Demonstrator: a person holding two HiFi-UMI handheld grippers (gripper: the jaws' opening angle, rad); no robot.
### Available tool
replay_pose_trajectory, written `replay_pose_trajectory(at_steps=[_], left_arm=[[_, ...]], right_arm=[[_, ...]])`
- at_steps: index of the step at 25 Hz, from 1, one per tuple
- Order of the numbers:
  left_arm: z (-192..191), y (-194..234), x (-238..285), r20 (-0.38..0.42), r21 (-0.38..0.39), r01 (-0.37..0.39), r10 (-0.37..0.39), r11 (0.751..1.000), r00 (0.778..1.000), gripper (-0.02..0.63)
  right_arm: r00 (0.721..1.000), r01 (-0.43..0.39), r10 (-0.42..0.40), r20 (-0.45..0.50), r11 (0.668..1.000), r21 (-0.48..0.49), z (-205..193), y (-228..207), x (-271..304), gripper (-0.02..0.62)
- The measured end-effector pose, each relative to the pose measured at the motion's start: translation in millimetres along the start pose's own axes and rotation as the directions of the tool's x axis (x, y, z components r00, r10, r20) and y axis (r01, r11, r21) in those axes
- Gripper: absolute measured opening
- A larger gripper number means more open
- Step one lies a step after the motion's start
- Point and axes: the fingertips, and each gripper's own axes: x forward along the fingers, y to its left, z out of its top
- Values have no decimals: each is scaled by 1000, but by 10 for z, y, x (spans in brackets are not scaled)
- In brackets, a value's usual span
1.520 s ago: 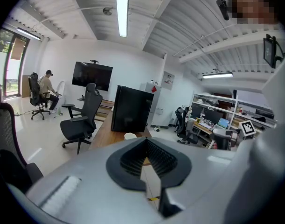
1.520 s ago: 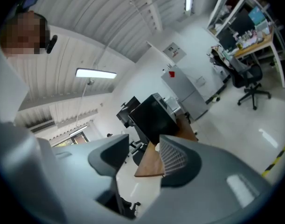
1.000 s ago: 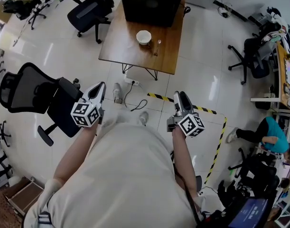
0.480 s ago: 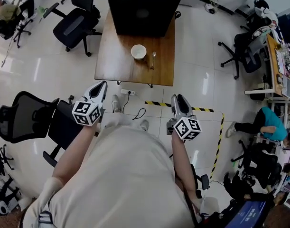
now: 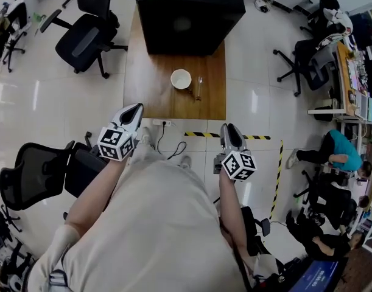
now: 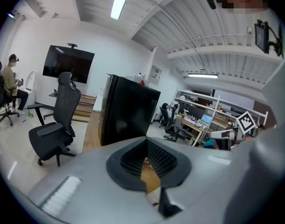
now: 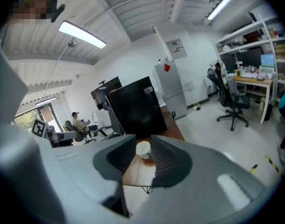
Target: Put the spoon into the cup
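Note:
A white cup (image 5: 181, 78) stands on the wooden table (image 5: 152, 84), and a metal spoon (image 5: 199, 85) lies just to its right. Both grippers hang over the floor short of the table's near edge, far from cup and spoon. My left gripper (image 5: 132, 111) points at the table's near left corner, jaws together and empty. My right gripper (image 5: 229, 132) points at the near right corner. Its jaws are closing with nothing between them. In the right gripper view the cup (image 7: 143, 149) shows through the remaining gap. The left gripper (image 6: 146, 149) view shows only a sliver of table.
A big black box (image 5: 189, 14) fills the table's far end. Office chairs stand at the left (image 5: 85, 32) and near left (image 5: 42, 169). A power strip with cable (image 5: 158, 123) and yellow-black floor tape (image 5: 259, 137) lie by the table. A person (image 5: 335, 148) sits at the right.
The table with cup and spoon has drawn nearer as the person walks toward it. Both grippers moved forward with the body. The right gripper's jaws have narrowed.

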Motion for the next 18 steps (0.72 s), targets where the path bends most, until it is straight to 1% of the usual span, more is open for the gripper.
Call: replay_pose_trajectory(at_steps=[3,8,12,15,18], left_arm=[[8,75,109,-27,0,43,-43,999,999,4],[-10,194,244,-70,31,113,-111,993,991,4],[-17,270,291,-98,64,156,-150,986,984,5],[27,317,300,-104,84,193,-184,978,977,5],[121,414,306,-97,82,209,-201,974,975,5]], right_arm=[[999,41,-41,-21,999,4,-33,17,118,95],[995,87,-87,-49,996,12,-125,114,364,94],[992,110,-111,-65,994,-17,-150,253,529,89],[989,126,-129,-76,991,-43,-140,316,644,89],[985,147,-151,-84,988,-54,-102,343,730,89]])
